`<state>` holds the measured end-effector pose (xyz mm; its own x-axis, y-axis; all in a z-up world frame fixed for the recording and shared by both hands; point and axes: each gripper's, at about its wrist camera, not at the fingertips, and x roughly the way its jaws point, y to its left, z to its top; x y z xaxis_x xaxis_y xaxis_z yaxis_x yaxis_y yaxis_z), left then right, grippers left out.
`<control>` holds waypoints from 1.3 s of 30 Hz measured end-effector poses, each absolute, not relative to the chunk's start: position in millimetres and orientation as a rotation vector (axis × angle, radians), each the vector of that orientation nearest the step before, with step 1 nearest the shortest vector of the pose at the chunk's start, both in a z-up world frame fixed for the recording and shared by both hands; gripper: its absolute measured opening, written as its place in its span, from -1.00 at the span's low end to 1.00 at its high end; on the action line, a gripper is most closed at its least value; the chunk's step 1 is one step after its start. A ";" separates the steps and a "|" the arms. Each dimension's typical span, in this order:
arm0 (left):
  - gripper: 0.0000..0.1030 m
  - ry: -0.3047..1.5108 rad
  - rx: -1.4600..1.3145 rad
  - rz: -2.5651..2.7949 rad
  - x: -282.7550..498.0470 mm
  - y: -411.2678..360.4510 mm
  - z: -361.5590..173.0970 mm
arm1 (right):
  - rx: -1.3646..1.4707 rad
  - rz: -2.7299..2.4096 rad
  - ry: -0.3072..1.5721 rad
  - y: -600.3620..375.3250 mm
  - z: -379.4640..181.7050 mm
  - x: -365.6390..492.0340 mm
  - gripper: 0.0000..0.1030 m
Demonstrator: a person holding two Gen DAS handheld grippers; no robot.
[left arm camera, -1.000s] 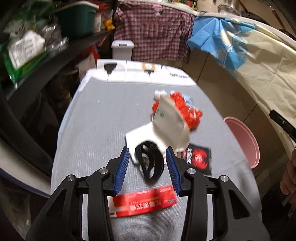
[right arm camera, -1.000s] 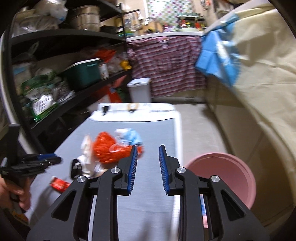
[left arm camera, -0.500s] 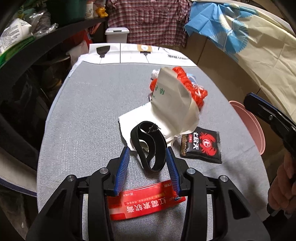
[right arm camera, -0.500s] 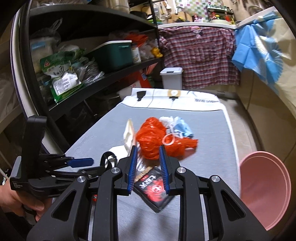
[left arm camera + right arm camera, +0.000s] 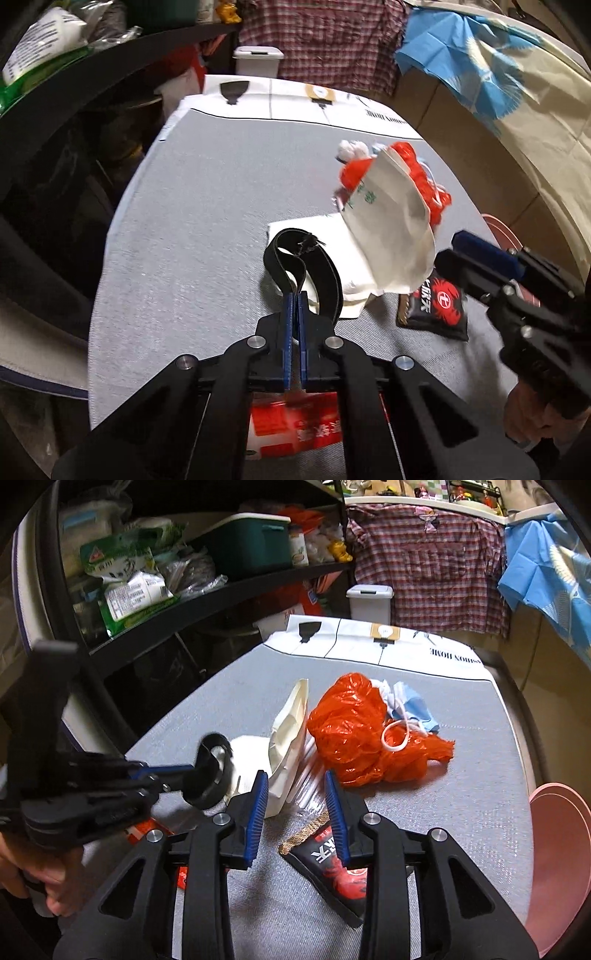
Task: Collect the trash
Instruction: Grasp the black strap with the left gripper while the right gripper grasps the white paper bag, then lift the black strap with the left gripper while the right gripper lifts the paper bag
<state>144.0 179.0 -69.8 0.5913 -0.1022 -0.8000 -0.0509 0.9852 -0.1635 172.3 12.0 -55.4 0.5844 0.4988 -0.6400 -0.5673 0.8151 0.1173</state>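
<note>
We are pinching the black strap loop in the left hand-held gripper to lift it off the worktop, while the right hand-held gripper is hovering with jaws spread over the black snack packet, ready to grab it.

- The table's left half and far end lie bare, open to a gripper.
- Trash crowds the middle and right: orange bag, white bag, black packet, red packet at the near edge.
- A shelf overhangs the left edge.
- A pink tub stands past the right edge.
</note>
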 end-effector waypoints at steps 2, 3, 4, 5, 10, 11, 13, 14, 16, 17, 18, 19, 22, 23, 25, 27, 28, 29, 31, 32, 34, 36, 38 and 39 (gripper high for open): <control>-0.95 0.938 -0.182 -0.025 144.8 180.6 -69.6 | -0.101 0.631 0.721 14.8 -57.5 174.0 -0.37; -0.95 0.936 -0.182 -0.021 144.8 181.3 -69.1 | -0.101 0.632 0.721 15.7 -57.7 174.7 -0.37; -0.95 0.931 -0.181 -0.013 144.8 182.1 -68.2 | -0.099 0.637 0.721 16.7 -57.4 174.7 -0.37; -0.95 0.927 -0.183 -0.008 144.7 183.4 -67.3 | -0.095 0.641 0.722 17.0 -56.8 174.5 -0.37; -0.95 0.904 -0.197 0.018 143.5 190.0 -60.9 | -0.101 0.660 0.720 22.4 -56.9 171.2 -0.30; -0.95 0.901 -0.195 0.021 143.3 190.2 -59.8 | -0.103 0.661 0.725 23.3 -58.0 171.5 -0.28; -0.95 0.891 -0.189 0.029 142.8 190.5 -57.3 | -0.103 0.668 0.742 26.1 -61.3 173.2 -0.28; -0.95 0.889 -0.187 0.031 143.1 190.4 -56.5 | -0.104 0.668 0.746 27.1 -62.7 173.9 -0.28; -0.95 0.885 -0.186 0.035 142.7 191.0 -55.0 | -0.107 0.665 0.750 30.1 -65.7 175.5 -0.28; -0.95 0.882 -0.184 0.038 142.2 191.0 -54.1 | -0.108 0.662 0.753 31.8 -67.1 176.6 -0.28; -0.95 0.878 -0.181 0.040 141.7 191.1 -53.1 | -0.108 0.660 0.756 33.1 -68.0 177.5 -0.30; -0.95 0.876 -0.179 0.041 141.1 191.2 -52.4 | -0.107 0.656 0.758 34.0 -68.9 178.5 -0.32; -0.95 0.869 -0.177 0.045 141.1 193.2 -50.3 | -0.122 0.642 0.762 36.1 -71.7 179.0 -0.64; -0.95 0.867 -0.176 0.048 141.0 194.1 -49.9 | -0.128 0.637 0.762 35.7 -72.3 178.7 -0.69; -0.95 0.865 -0.178 0.050 140.7 196.3 -49.4 | -0.132 0.629 0.756 34.5 -71.6 178.3 -0.76; -0.95 0.864 -0.179 0.051 140.8 197.5 -48.7 | -0.135 0.616 0.747 32.5 -69.9 177.6 -0.83; -0.95 0.862 -0.179 0.051 140.8 197.8 -48.0 | -0.136 0.611 0.743 31.5 -69.0 177.1 -0.90; -0.95 0.860 -0.178 0.050 140.7 197.7 -47.5 | -0.138 0.607 0.740 30.8 -68.1 176.6 -0.93; -0.95 0.855 -0.176 0.050 140.0 197.4 -45.8 | -0.147 0.601 0.727 29.6 -66.1 174.4 -0.96; -0.95 0.853 -0.176 0.050 139.7 197.3 -44.9 | -0.153 0.597 0.720 29.3 -64.9 172.9 -0.96; -0.95 0.848 -0.174 0.050 138.4 197.1 -42.9 | -0.163 0.591 0.709 28.7 -62.6 170.7 -0.96; -0.95 0.843 -0.173 0.051 136.8 197.3 -41.0 | -0.169 0.582 0.700 27.6 -60.5 168.9 -0.96; -0.95 0.837 -0.172 0.052 134.9 197.4 -38.6 | -0.170 0.573 0.688 24.9 -56.9 166.6 -0.96; -0.95 0.834 -0.171 0.053 134.0 197.5 -37.5 | -0.169 0.569 0.682 23.4 -55.0 165.7 -0.96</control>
<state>134.0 197.5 -37.5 0.6718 -0.0201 -0.7405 -0.1139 0.9849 -0.1301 165.7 23.4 -55.0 0.6315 0.4409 -0.6378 -0.5488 0.8353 0.0341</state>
